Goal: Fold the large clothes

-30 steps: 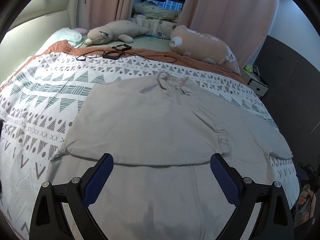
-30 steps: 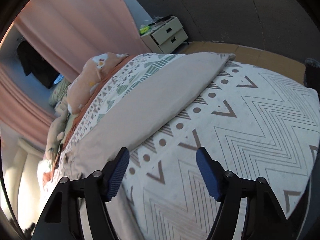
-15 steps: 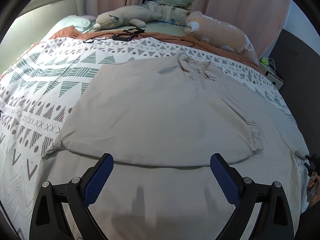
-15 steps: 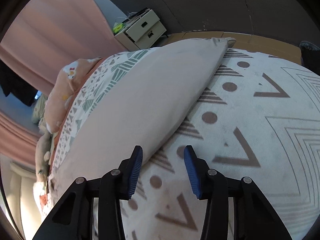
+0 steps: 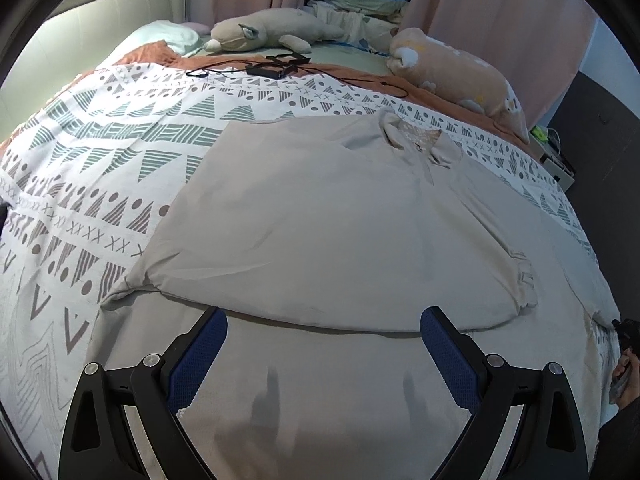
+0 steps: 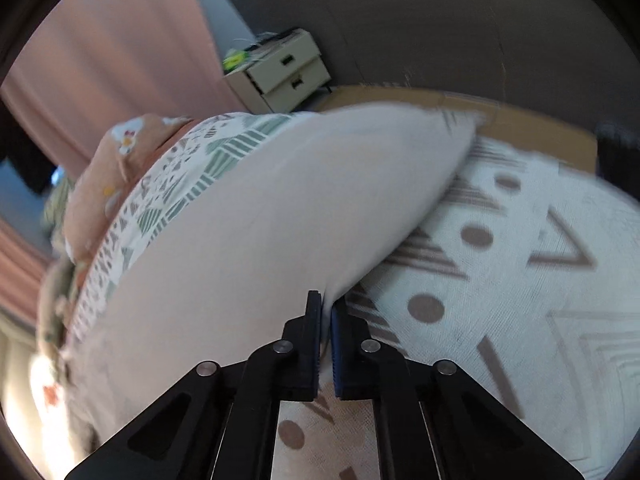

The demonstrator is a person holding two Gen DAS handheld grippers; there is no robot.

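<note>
Right now the beige garment (image 5: 332, 232) lies flat on the patterned bedspread (image 5: 100, 168) — soft, light, floppy, so best gripped at edges — right gripper (image 6: 325, 312) pinched closed on its sleeve edge, left gripper (image 5: 323, 330) wide open, holding nothing, above the hem.

Open bedspread (image 5: 100, 168) is left free beside the spread garment (image 5: 340, 220). Passage toward the headboard is obstructed by a black cable (image 5: 276, 68) and two plush toys (image 5: 264, 34).
</note>
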